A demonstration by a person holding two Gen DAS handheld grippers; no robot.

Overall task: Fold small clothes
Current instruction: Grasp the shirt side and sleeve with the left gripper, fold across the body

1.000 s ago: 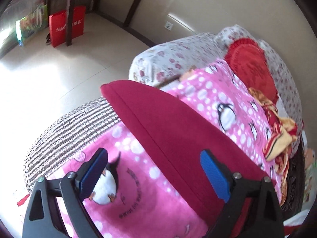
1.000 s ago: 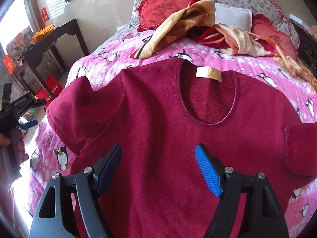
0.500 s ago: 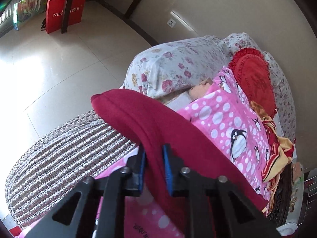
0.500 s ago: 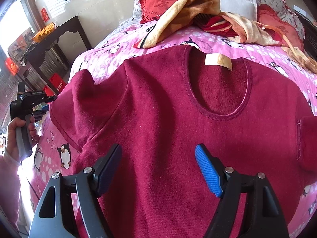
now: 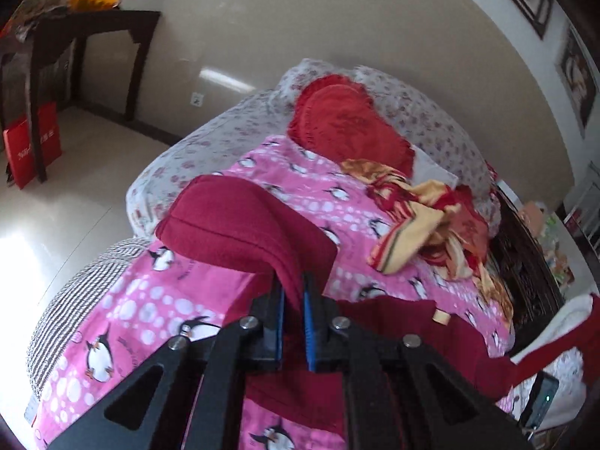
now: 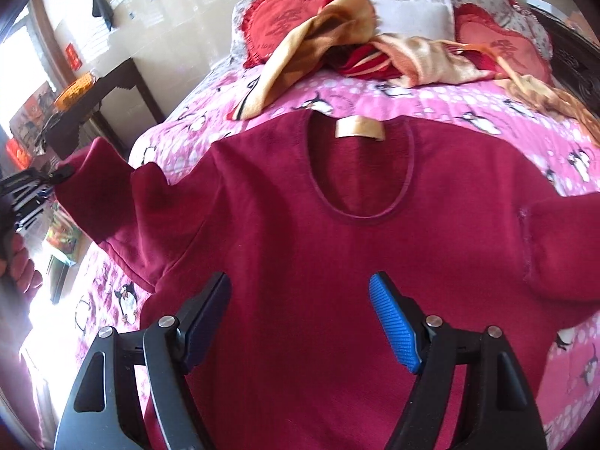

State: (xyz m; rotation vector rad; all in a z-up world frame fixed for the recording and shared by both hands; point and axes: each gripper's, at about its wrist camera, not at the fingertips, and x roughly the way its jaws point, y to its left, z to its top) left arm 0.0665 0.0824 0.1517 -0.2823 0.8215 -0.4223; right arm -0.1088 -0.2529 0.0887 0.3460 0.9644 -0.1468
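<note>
A: Why do we pinch the sleeve (image 5: 240, 225) in the left gripper (image 5: 292, 322)?
B: To fold it over the maroon sweater (image 6: 337, 262) lying flat on the bed (image 6: 450, 105); the right gripper (image 6: 300, 318) hovers, fingers wide, empty

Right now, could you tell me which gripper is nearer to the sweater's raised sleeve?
Left. The left gripper is shut on the sleeve, holding it off the bed; the right gripper hangs open over the sweater's body.

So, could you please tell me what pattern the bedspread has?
Pink bedspread with white dots and penguins, clearest in the right wrist view.
</note>
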